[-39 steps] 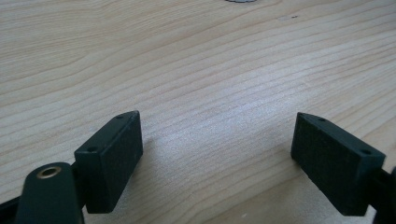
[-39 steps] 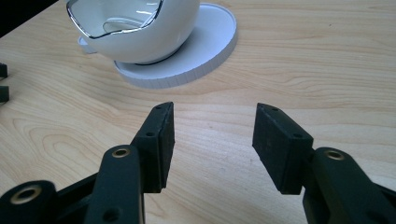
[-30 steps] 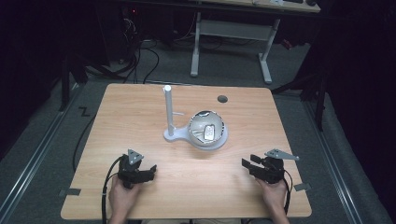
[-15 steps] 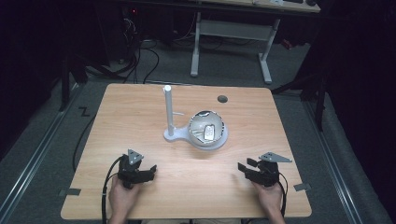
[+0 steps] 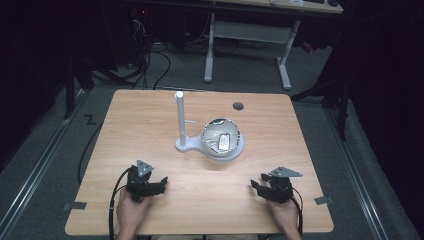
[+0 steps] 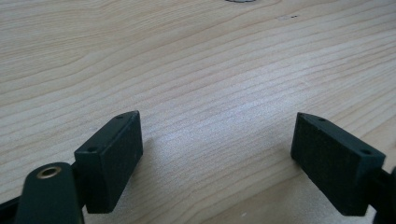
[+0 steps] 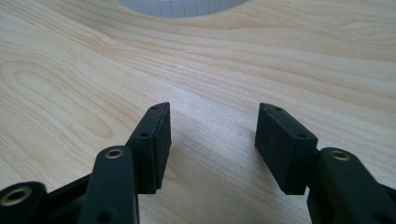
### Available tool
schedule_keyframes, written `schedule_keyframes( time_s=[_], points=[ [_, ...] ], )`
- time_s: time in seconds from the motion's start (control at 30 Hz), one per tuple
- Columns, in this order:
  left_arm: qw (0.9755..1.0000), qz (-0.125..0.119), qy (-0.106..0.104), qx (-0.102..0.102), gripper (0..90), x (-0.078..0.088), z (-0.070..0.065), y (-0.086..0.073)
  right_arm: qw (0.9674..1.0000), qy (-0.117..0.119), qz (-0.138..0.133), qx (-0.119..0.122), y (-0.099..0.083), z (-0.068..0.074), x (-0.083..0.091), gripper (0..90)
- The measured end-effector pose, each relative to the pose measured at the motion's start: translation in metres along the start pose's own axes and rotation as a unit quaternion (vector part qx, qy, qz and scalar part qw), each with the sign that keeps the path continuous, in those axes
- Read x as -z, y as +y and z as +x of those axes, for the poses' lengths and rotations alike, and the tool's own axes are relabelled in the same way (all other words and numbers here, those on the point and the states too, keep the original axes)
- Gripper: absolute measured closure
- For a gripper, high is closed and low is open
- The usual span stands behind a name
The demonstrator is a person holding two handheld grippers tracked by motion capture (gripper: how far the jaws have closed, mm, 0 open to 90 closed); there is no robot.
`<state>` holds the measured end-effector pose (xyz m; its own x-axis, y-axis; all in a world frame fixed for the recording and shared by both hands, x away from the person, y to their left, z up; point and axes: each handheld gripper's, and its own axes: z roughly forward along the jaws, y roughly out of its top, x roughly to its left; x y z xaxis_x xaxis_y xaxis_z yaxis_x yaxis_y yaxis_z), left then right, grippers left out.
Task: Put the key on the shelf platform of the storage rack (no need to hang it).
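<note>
A white stand with an upright post (image 5: 179, 117) rises from the middle of the wooden table (image 5: 150, 115). Touching its base on the right is a round white bowl (image 5: 236, 148) with a small pale rectangular object (image 5: 224, 141) inside. In the right gripper view, the bowl's rim (image 7: 182, 7) shows at the top edge. My left gripper (image 5: 161, 183) (image 6: 217, 119) rests near the front left of the table, open wide over bare wood. Near the front right, my right gripper (image 5: 255, 186) (image 7: 215, 109) is open too, with nothing between its jaws. Both are well short of the bowl.
A dark round cable hole (image 5: 238, 106) sits near the table's far edge. Beyond the table stands a white desk frame (image 5: 247, 35), with cables (image 5: 150, 60) on the dark floor. Bare wood stretches between the grippers and the bowl.
My right gripper has shifted a little left and toward the front edge, and stays open. The left gripper, stand and bowl have not moved.
</note>
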<state>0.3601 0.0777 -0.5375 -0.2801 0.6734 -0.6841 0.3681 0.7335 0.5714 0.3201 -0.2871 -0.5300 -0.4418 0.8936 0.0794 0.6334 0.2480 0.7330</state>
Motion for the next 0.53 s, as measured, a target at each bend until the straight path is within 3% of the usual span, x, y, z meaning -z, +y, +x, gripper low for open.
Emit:
schedule_keyframes(
  time_s=[0.17, 0.27, 0.53],
  points=[
    [1.0, 0.0, 0.0, 0.0, 17.0, 0.0, 0.0, 0.0, 0.9997, -0.01, 0.0, 0.02, -0.0008, 0.0039, -0.001, 44.7],
    [1.0, -0.001, 0.0, -0.001, 17.0, 0.0, 0.0001, 0.0, 0.9986, -0.022, 0.004, 0.047, -0.0006, 0.0075, -0.0023, 43.1],
    [1.0, -0.001, 0.001, 0.001, 17.0, 0.0, 0.0, 0.0, 0.9986, -0.023, 0.004, 0.048, -0.0004, 0.0074, -0.0028, 41.4]
  ],
)
